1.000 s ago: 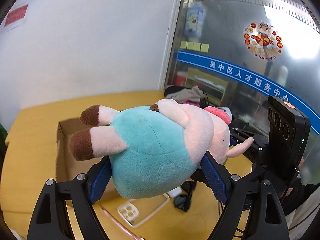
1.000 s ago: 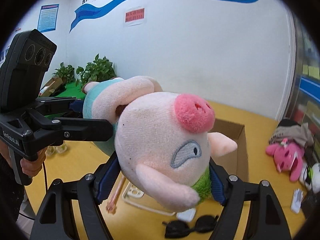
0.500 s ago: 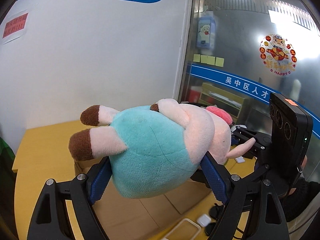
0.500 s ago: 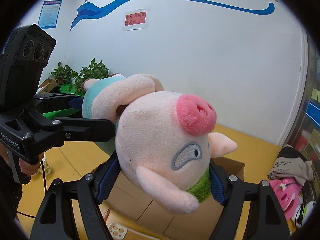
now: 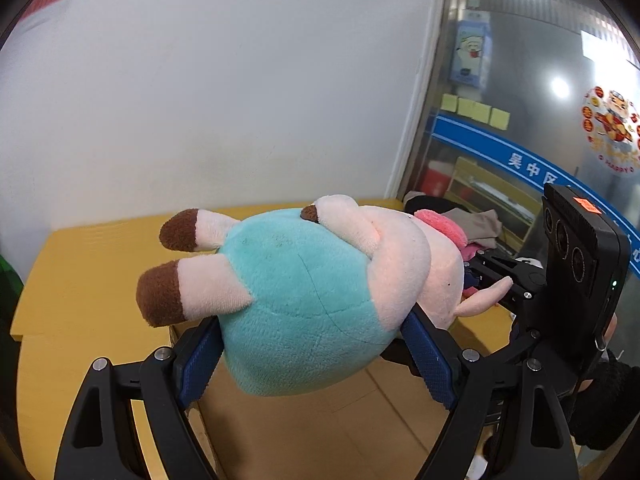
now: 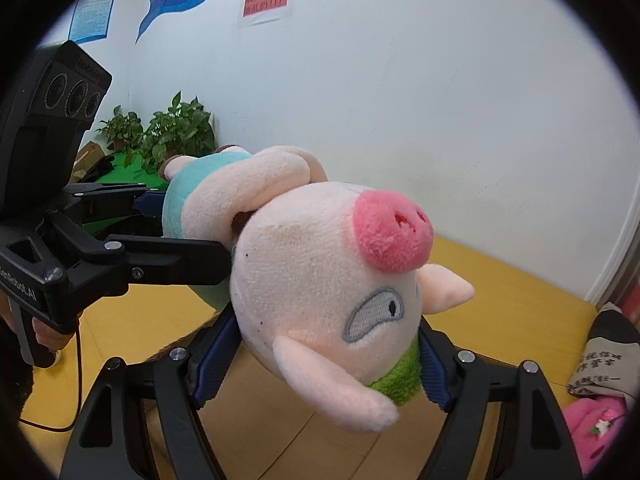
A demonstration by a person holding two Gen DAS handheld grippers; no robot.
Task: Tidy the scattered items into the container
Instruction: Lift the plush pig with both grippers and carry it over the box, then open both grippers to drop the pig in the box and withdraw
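**Plush pig held over the box**

Above the open cardboard box (image 5: 320, 420) on the yellow tabletop (image 5: 80, 280), the plush pig (image 5: 304, 292) hangs level between both tools. The left gripper (image 5: 312, 356) clamps its teal body, the right gripper (image 6: 320, 364) its head. This looks like the placing step; next, lowering and letting go together. Its long axis runs horizontally, hooves toward the left gripper's side, snout upward.

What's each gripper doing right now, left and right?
Left gripper: shut on the plush pig, at its teal body.
Right gripper: shut on the plush pig's head.
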